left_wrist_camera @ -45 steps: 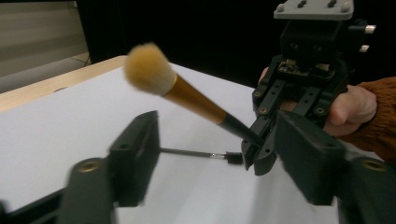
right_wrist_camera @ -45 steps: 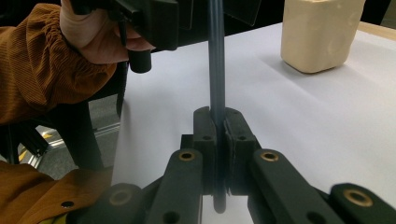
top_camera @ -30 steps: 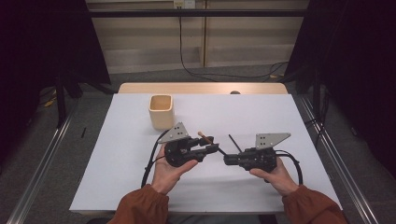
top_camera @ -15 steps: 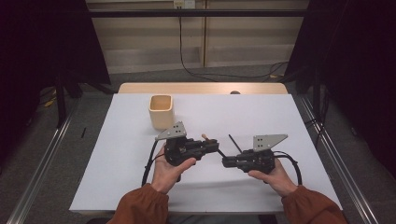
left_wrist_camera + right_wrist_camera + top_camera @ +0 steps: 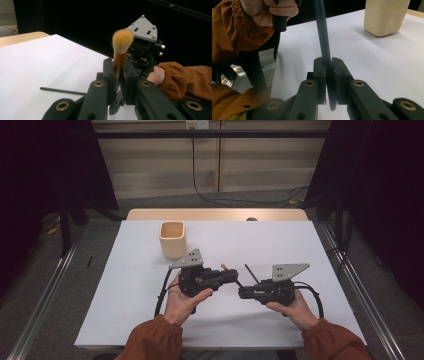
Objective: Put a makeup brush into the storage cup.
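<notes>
a white-covered surface [image 5: 125, 285] is being viewed from above, with two hand-held grippers being kept close together near its middle. the left gripper [image 5: 119, 72] is pinching the orange handle of a small makeup brush [image 5: 121, 42], whose tan bristles are pointing up in the left gripper view. its jaws have just been closing, and the brush is being clamped between them. the right gripper [image 5: 329, 66] is pinching a thin black stick [image 5: 322, 30], which is rising from between its pressed-together jaws in the right gripper view; from above it is seen slanting toward the far left. the same stick [image 5: 62, 91] is being seen low above the surface in the left gripper view.

a cream-coloured cup [image 5: 172, 239] is standing upright on the far left part of the surface, well apart from both grippers. whether anything is inside it cannot be told.

judging from the layout, both items are already being held off the surface, so the picking up appears done. placing them in the cup looks like the remaining work, and neither is being carried toward it yet.
</notes>
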Demonstrator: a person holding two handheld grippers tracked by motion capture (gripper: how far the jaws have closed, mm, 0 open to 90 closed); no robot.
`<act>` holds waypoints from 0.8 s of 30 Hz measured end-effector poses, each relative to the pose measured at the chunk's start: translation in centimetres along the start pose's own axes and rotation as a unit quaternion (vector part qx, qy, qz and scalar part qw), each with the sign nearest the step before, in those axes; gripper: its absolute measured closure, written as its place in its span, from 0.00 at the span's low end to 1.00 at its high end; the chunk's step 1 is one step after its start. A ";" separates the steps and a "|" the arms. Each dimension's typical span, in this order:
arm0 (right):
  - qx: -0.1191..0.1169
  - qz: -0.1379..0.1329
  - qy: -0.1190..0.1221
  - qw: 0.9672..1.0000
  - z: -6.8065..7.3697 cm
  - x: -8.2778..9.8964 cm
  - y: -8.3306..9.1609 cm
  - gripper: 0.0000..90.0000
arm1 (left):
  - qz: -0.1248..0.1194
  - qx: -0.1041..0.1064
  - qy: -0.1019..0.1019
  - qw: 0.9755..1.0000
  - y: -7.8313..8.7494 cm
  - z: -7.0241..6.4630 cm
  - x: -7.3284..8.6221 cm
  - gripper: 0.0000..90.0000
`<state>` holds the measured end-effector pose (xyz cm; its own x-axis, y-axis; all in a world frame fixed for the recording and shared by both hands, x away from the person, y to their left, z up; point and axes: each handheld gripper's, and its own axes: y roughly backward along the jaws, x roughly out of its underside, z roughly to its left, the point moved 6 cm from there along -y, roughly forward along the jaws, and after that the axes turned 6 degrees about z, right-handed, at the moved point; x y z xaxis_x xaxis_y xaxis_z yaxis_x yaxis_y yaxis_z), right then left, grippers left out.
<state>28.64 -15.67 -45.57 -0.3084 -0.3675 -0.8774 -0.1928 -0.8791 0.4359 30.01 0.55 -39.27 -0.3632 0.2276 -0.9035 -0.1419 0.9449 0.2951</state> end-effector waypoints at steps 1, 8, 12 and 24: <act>-0.002 0.001 0.000 1.000 0.1 0.0 0.0 0.91 | 0.001 0.001 -0.001 1.000 0.0 0.0 0.0 0.93; -0.002 -0.006 -0.004 1.000 0.1 -0.2 0.2 0.79 | 0.007 -0.002 -0.004 1.000 -0.2 0.0 0.1 0.93; 0.008 -0.007 -0.011 1.000 0.0 -0.3 0.4 0.65 | 0.007 -0.007 -0.004 1.000 -0.2 0.1 0.2 0.93; 0.030 -0.010 -0.018 0.999 -0.2 -0.5 0.4 0.23 | 0.012 -0.016 -0.004 1.000 0.2 0.4 0.1 0.93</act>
<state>28.87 -15.90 -44.96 -0.3373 -0.3382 -0.8785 -0.2539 -0.8660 0.4308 30.29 0.89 -39.43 -0.3598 0.2518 -0.8984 -0.1626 0.9313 0.3261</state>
